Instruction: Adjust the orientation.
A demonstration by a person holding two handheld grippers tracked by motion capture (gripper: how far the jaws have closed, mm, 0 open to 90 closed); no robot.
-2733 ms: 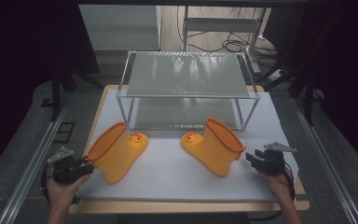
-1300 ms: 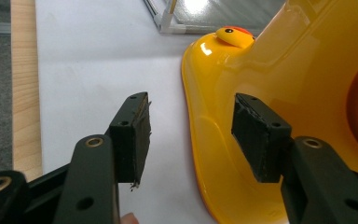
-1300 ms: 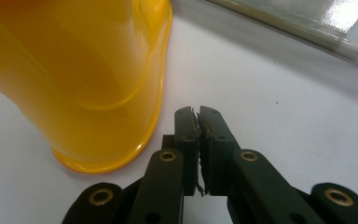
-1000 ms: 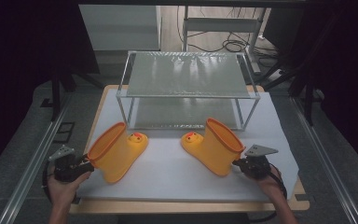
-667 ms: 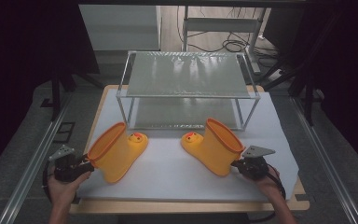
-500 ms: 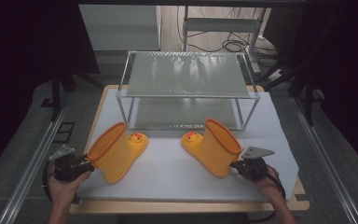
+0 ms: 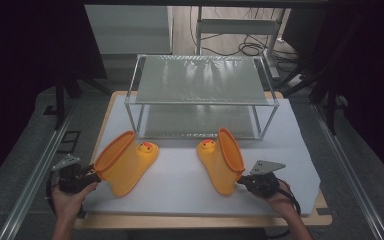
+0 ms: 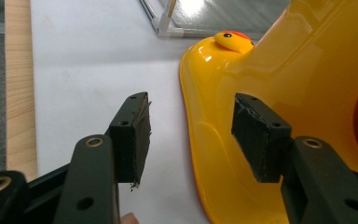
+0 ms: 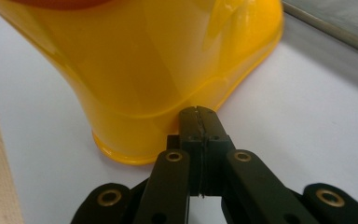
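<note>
- Left gripper [image 8: 189, 140]: jaws stand wide apart, nothing clamped. The right-hand pad [image 8: 258, 135] in the left gripper view lies against or just in front of the side of the left boot [image 8: 279, 79]; contact cannot be confirmed. The other pad hangs over bare white mat [image 8: 84, 60].
- Left boot, same view: yellow, glossy, sole rim running down between the two jaws; orange duck bill at the toe, pointing toward the corner of the wire shelf [image 8: 168, 23].
- Right gripper [image 9: 200, 119]: pads pressed together, no gap, nothing between them. Tips sit at the heel rim of the right boot [image 9: 135, 70]; touching or just short of it, cannot tell.
- High view: left gripper [image 7: 82, 175] at the left boot's [image 7: 125, 162] open top, held by the left hand [image 7: 69, 197]; right gripper [image 7: 252, 182] at the heel of the right boot [image 7: 222, 160], held by the right hand [image 7: 280, 195].
- Left boot lies tilted on the mat [image 7: 180, 175], opening toward the person, toe toward the shelf. Right boot stands on its sole, shaft leaning right, toe pointing left.
- Toes of the two boots face each other, well apart, bare mat between.
- Wire shelf [image 7: 200, 82]: two tiers, metal frame, standing on the mat just behind both boots.
- Mat rests on a wooden board [image 7: 205, 220], its edge showing along the near side.
</note>
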